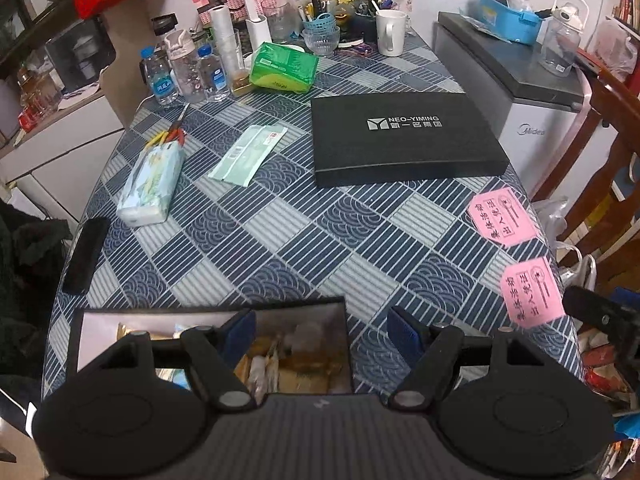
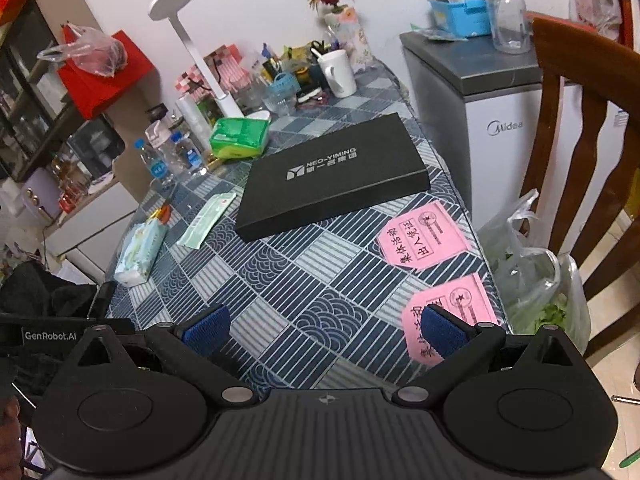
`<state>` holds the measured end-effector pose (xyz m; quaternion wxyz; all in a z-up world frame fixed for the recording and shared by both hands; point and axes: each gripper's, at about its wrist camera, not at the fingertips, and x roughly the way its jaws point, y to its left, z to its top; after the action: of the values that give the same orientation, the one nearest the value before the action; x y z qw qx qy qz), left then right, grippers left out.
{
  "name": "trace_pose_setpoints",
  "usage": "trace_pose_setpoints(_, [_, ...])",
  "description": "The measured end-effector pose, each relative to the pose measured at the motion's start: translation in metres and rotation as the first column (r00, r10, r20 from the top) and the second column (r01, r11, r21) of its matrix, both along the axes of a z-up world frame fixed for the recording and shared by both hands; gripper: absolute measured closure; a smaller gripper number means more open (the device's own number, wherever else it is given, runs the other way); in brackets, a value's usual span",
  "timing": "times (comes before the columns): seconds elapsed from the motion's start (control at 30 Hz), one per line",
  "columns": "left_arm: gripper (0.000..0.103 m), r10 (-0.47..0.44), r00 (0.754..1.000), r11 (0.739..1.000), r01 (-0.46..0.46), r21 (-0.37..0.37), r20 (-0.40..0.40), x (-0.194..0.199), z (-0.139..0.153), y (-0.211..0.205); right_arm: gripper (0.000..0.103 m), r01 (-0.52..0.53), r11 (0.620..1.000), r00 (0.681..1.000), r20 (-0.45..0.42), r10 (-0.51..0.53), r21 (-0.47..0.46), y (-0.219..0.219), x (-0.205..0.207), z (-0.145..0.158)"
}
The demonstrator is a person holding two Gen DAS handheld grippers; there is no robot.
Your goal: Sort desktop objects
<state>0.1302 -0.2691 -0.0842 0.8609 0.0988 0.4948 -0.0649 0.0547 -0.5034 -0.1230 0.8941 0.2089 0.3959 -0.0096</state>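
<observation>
- at lower left of the left wrist view: open storage box point(image 1: 340, 344) half full of packets, sitting just under the left gripper point(image 1: 322, 330); fingers spread wide, nothing between them.
- left of centre: tissue pack point(image 1: 150, 184), then pale green sachet point(image 1: 248, 156), both loose on the tablecloth point(image 1: 320, 248) and likely next for sorting.
- best approached low and square to the long side, closing only once a pad sits each side.
- centre: flat black case point(image 1: 404, 136), apart from the sachet.
- lower right of the right wrist view: right gripper point(image 2: 324, 330) also agape and empty, over a pink card point(image 2: 452, 312); a second pink card point(image 2: 424, 236) just above.
- upper edge: bottles point(image 1: 184, 68) and mug point(image 1: 390, 32) crowded, worth avoiding.
</observation>
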Motion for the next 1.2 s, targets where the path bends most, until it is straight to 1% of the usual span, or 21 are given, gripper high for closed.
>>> trace_pose_setpoints(0.23, [0.017, -0.001, 1.000, 1.000, 0.002, 0.024, -0.014, 0.027, -0.010, -0.022, 0.000, -0.019, 1.000, 1.000, -0.023, 0.019, 0.010, -0.011, 0.032, -0.013])
trace_pose_setpoints(0.57, [0.017, 0.017, 1.000, 0.999, -0.016, 0.033, -0.025, 0.056, -0.021, -0.031, 0.000, -0.062, 0.998, 0.997, -0.034, 0.062, 0.008, -0.012, 0.070, -0.023])
trace_pose_setpoints(0.8, [0.017, 0.022, 0.999, 0.999, -0.020, 0.034, -0.034, 0.075, -0.028, -0.037, 0.000, -0.084, 0.996, 0.996, -0.035, 0.084, 0.001, -0.010, 0.089, -0.025])
trace_pose_setpoints(1.2, [0.017, 0.006, 0.998, 0.999, -0.004, 0.036, -0.059, 0.103, -0.049, -0.053, 0.000, -0.062, 0.998, 0.996, -0.060, 0.062, 0.005, -0.019, 0.109, -0.042])
